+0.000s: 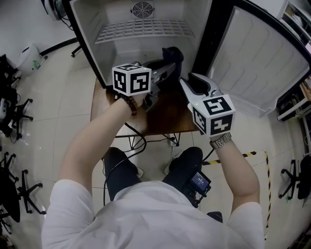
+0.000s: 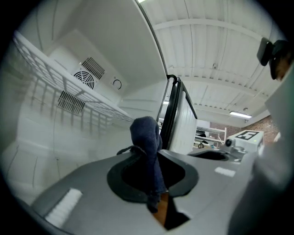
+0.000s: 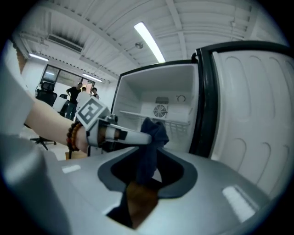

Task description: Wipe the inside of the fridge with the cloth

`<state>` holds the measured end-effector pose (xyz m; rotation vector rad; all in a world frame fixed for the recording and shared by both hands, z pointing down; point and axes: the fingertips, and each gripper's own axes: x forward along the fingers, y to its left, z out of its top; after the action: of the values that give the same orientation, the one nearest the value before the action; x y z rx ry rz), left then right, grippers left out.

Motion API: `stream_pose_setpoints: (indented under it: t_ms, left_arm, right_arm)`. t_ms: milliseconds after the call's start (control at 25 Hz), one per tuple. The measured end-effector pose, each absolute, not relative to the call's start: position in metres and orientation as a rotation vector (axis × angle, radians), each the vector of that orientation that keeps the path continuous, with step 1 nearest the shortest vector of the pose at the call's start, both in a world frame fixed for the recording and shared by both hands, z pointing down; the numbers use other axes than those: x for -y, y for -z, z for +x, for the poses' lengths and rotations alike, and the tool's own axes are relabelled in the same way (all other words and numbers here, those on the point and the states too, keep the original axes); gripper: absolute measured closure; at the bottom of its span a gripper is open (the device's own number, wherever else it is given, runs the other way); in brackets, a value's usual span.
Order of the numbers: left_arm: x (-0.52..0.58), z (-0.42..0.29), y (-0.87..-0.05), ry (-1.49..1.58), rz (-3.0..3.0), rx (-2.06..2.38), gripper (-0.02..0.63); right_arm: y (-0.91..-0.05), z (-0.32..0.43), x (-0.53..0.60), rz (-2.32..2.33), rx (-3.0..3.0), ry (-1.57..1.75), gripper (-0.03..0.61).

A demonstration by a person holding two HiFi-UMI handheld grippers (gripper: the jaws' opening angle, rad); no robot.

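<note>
Soft dark-blue cloth (image 1: 172, 56) pinched in left hand-held gripper (image 2: 157, 198), in front of open white fridge (image 1: 121, 17) with wire shelf (image 1: 143, 30). Right hand-held gripper (image 3: 138, 202) spread, with the cloth hanging loose between its jaws over the brown wooden worktop (image 1: 165, 116).

Left gripper (image 1: 165, 73) clamps; right gripper's (image 1: 186, 81) jaws seem parted.

fridge (image 1: 146, 46) top cropped, cloth (image 1: 173, 55) partly hidden

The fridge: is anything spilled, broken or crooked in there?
Nothing stands out. The fridge shows no spill or damage, its wire shelf sits level, and its door stands wide open. The dark cloth is bunched in the left gripper, just in front of the opening.
</note>
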<state>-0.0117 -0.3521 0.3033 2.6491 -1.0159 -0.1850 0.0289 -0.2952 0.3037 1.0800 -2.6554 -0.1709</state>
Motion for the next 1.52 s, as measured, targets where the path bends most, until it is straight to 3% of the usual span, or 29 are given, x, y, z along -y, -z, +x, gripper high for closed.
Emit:
stream_pose_setpoints:
  t_ms: [200, 760, 920, 1000, 1240, 1520]
  left_arm:
    - [0.322, -0.03, -0.296, 0.181, 2.696, 0.919, 0.552]
    - [0.271, -0.063, -0.294, 0.239, 2.674, 0.597, 0.552]
    - [0.269, -0.066, -0.297, 0.273, 2.632, 0.547, 0.551]
    - [0.272, -0.068, -0.301, 0.245, 2.639, 0.591, 0.544]
    - [0.29, -0.081, -0.317, 0.075, 2.704, 0.887, 0.457]
    - [0.289, -0.104, -0.317, -0.046, 2.771, 1.19, 0.513]
  right_arm:
    - [-0.3, 0.008, 0.304, 0.966, 2.796, 0.036, 0.379]
    - [-0.307, -0.054, 0.268, 0.486, 2.949, -0.073, 0.359]
    - [-0.31, -0.059, 0.262, 0.47, 2.96, -0.046, 0.474]
    - [-0.315, -0.059, 0.265, 0.505, 2.945, -0.062, 0.493]
    - [-0.33, -0.043, 0.306, 0.827, 2.793, -0.19, 0.506]
    - [-0.341, -0.034, 0.369, 1.166, 2.488, -0.244, 0.508]
